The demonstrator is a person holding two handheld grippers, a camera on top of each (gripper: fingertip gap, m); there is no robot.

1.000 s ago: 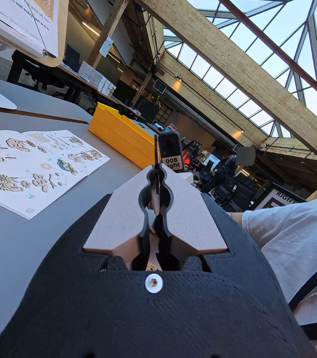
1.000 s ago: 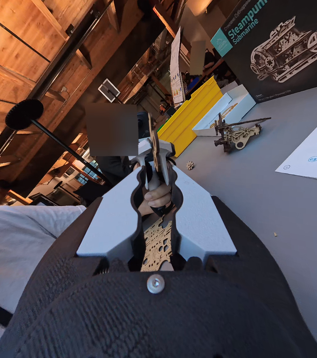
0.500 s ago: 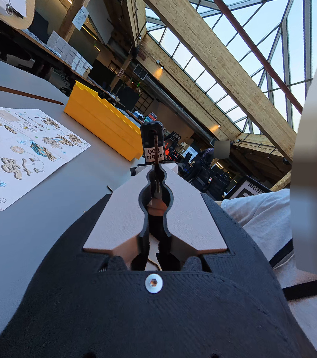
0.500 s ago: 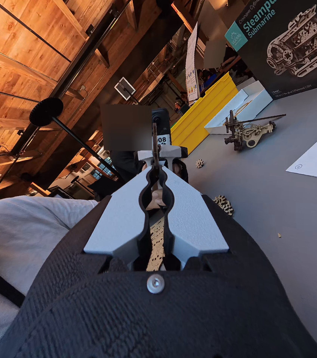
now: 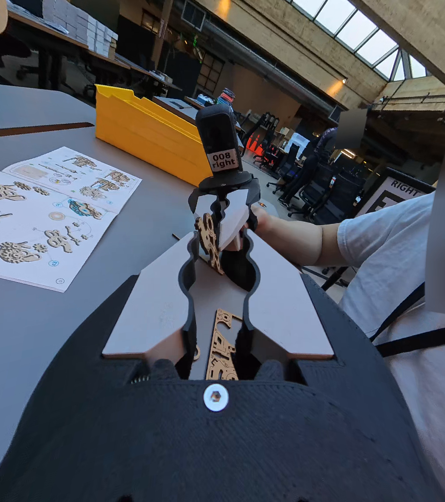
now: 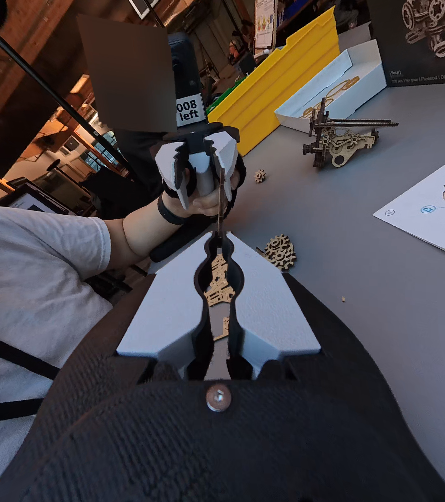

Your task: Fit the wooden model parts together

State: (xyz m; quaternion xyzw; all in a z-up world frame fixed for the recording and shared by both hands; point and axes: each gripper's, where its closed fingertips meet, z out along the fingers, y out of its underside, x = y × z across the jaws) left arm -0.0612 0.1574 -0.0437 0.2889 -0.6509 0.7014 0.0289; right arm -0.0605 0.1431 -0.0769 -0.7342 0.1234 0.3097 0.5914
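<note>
The left gripper (image 5: 218,241) stands wide, holding nothing. The right gripper (image 6: 219,235) pinches a thin wooden plate (image 6: 220,201) edge-on at its tips. Only the left view shows the plate's fretted face (image 5: 210,241); only the right view shows the model (image 6: 338,141), the gear cluster (image 6: 279,252) and the small gear (image 6: 259,176) on the table (image 6: 379,271).

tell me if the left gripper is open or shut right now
Open. The left gripper's pale fingers stand apart with bare table showing between them, and they clamp nothing. The flat wooden part is held by the right gripper.
</note>
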